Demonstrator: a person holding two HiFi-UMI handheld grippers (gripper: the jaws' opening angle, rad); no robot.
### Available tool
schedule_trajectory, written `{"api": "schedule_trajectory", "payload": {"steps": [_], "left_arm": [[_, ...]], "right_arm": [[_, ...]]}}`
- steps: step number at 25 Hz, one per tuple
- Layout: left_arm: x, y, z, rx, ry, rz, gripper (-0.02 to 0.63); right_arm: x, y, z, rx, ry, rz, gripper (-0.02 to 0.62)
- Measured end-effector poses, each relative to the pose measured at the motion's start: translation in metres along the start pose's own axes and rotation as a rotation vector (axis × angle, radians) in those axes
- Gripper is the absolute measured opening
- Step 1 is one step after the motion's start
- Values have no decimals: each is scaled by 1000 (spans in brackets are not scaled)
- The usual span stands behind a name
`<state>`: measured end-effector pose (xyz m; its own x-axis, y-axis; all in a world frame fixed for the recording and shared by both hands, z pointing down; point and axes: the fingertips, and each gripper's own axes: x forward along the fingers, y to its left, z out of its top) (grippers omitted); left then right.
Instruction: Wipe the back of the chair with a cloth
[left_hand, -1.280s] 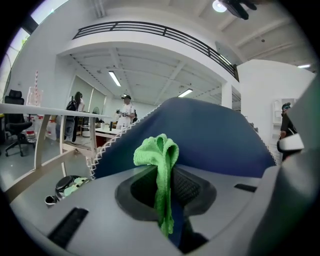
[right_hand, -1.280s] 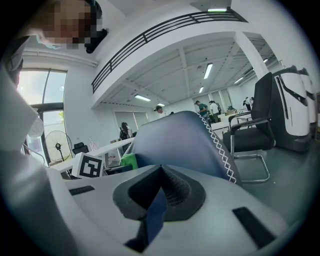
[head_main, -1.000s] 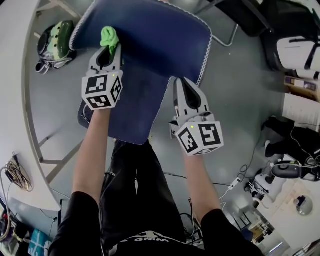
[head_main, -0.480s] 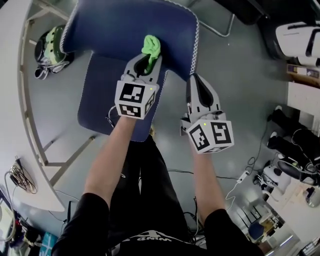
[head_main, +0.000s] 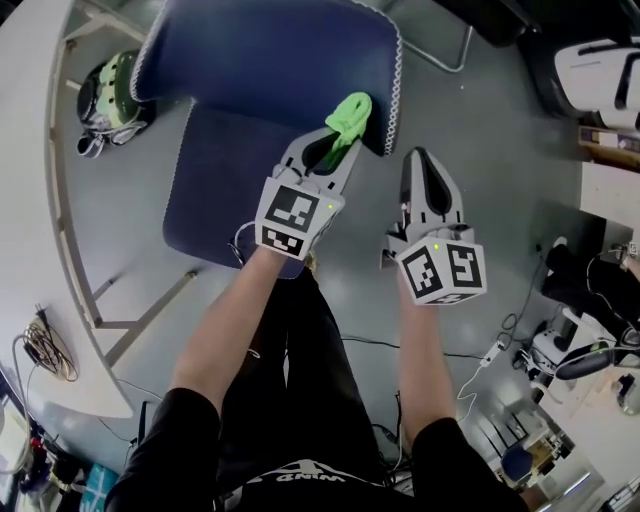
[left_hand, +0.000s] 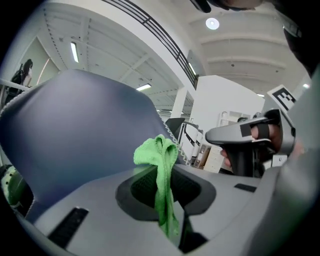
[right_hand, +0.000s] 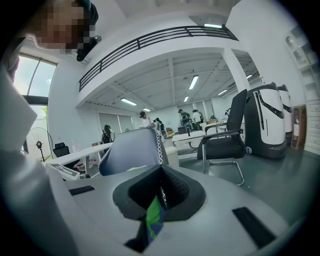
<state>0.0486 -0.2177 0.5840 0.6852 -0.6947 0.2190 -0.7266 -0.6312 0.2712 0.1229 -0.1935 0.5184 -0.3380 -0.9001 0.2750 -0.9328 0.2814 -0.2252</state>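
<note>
With the left claw (head_main: 342, 128) pinching the green cloth (head_main: 351, 110) at the chair back's (head_main: 270, 60) edge just ahead, a sideways stroke may slip off it, while the right claw (head_main: 421, 157) sits closed and empty.

Open-plan office with a workshop air: long white counters (right_hand: 82, 154), a blue padded chair (head_main: 270, 60) and a black cantilever office chair (right_hand: 223, 142), strip ceiling lights (right_hand: 193, 81), a railed mezzanine (right_hand: 150, 42), people (right_hand: 185, 117) at distant desks, and loose cables (head_main: 45, 352) beside a grey floor (head_main: 480, 130).
</note>
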Motion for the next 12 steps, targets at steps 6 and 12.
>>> {"api": "schedule_trajectory", "payload": {"steps": [6,12], "left_arm": [[-58,83,-2,109,29,180,60],[-124,182,-20,165,75,457,60]], "right_arm": [[3,14,-4,-5,5,22,-8],[11,34,-7,-21,18,63,-8]]}}
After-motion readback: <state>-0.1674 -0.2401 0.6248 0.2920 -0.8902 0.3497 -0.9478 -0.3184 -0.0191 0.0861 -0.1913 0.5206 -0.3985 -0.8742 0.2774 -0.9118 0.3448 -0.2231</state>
